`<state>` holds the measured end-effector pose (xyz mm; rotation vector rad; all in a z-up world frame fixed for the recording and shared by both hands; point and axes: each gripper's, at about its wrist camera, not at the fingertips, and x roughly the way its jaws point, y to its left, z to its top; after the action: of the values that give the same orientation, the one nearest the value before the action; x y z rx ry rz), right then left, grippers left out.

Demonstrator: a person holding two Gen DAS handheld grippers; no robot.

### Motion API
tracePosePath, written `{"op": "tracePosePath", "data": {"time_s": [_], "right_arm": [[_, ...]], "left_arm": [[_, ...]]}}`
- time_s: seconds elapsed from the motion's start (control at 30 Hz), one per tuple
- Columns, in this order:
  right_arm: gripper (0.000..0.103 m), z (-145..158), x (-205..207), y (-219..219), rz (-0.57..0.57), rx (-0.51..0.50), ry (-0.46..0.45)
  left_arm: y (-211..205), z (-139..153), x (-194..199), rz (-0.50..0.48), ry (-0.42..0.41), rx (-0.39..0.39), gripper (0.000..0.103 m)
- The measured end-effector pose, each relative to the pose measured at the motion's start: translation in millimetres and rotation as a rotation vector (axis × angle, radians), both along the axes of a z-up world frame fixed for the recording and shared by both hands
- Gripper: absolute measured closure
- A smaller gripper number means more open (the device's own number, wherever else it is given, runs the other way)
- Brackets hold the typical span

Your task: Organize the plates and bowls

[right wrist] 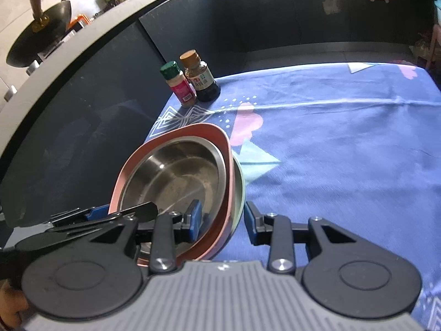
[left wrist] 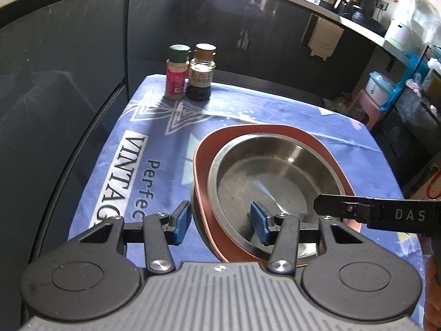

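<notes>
A steel bowl point(left wrist: 264, 173) sits nested in a pink rounded-square plate point(left wrist: 202, 160), which rests on a lower bowl with a pale green rim point(right wrist: 239, 190). The stack stands on a blue printed tablecloth. My left gripper point(left wrist: 220, 222) is open, its jaws straddling the stack's left rim, one pad outside and one inside the steel bowl. My right gripper point(right wrist: 222, 219) is open and straddles the stack's right rim the same way; its finger also shows in the left wrist view point(left wrist: 355, 209). The steel bowl point(right wrist: 173, 176) and pink plate point(right wrist: 220, 138) show in the right wrist view too.
A green-capped spice jar point(left wrist: 176, 73) and a dark sauce bottle point(left wrist: 200, 73) stand at the cloth's far left corner. Dark cabinet fronts point(left wrist: 69, 96) run along the left and back. A wok point(right wrist: 38, 35) sits on the counter. The blue tablecloth point(right wrist: 344, 143) stretches right.
</notes>
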<state>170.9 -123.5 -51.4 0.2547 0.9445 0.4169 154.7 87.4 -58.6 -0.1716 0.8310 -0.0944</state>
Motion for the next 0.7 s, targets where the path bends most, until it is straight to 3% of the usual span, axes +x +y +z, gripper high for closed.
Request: {"op": "tracePosePath", "data": {"time_s": [0.3, 0.7], "right_arm": [[0.043, 25, -61, -21, -0.037, -0.004, -0.047], [0.043, 25, -122, -34, -0.06, -0.016, -0.051]], "left_arm": [[-23, 24, -52, -0.058, -0.054, 0.01, 0.059], [-40, 23, -108, -0.103, -0.047, 0.017, 0.059]]}}
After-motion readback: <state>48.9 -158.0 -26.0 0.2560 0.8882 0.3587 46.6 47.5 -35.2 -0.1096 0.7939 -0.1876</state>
